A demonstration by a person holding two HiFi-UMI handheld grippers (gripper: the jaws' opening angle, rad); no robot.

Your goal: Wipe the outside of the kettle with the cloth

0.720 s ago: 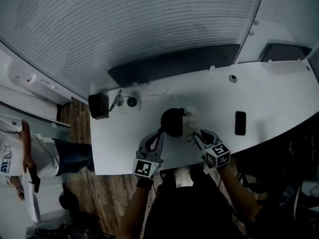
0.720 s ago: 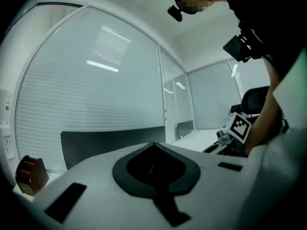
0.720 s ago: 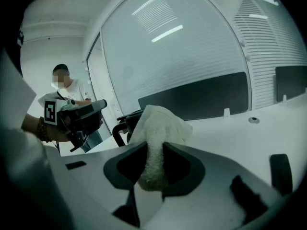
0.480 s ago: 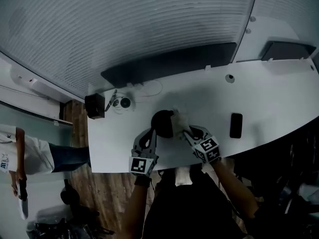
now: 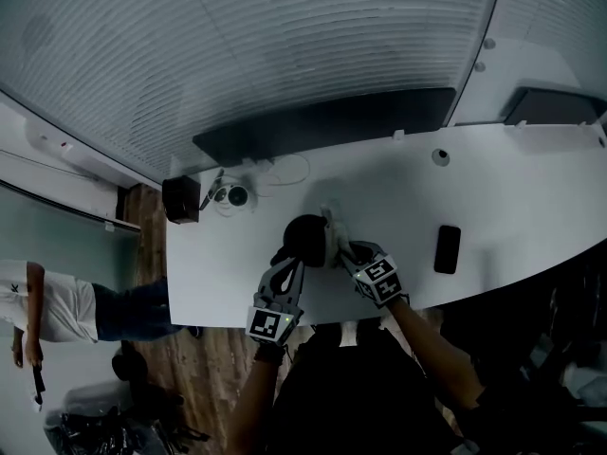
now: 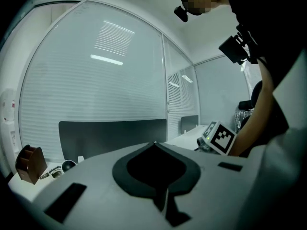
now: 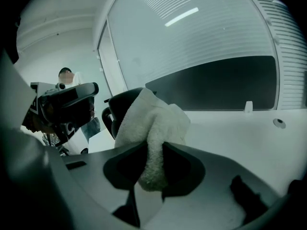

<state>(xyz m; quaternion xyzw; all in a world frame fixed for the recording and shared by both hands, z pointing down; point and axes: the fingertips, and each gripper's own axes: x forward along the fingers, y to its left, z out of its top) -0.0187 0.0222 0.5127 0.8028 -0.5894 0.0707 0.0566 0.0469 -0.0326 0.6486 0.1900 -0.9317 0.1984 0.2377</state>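
White surface (image 5: pixel 512 173) below blinds. Kettle (image 5: pixel 305 235) stands near front edge. My right hand-held gripper (image 5: pixel 343 250) clamps cloth (image 7: pixel 152 133) against kettle side: wiping step in hand. Left hand-held gripper (image 5: pixel 288 267) closed, empty, beside kettle. Next move, I judge: sweep cloth around wall, keep contact.

White curved counter (image 5: pixel 531 188), black kettle (image 5: pixel 305 237) near front edge, approx. centre, black phone (image 5: pixel 447 248) flat to its right, well apart, dark box (image 5: pixel 180 199) at back-left corner, small round gadget (image 5: pixel 237 195) w/ thin cable (image 5: pixel 285 171) beside box, cable hole (image 5: pixel 440 157) at back right
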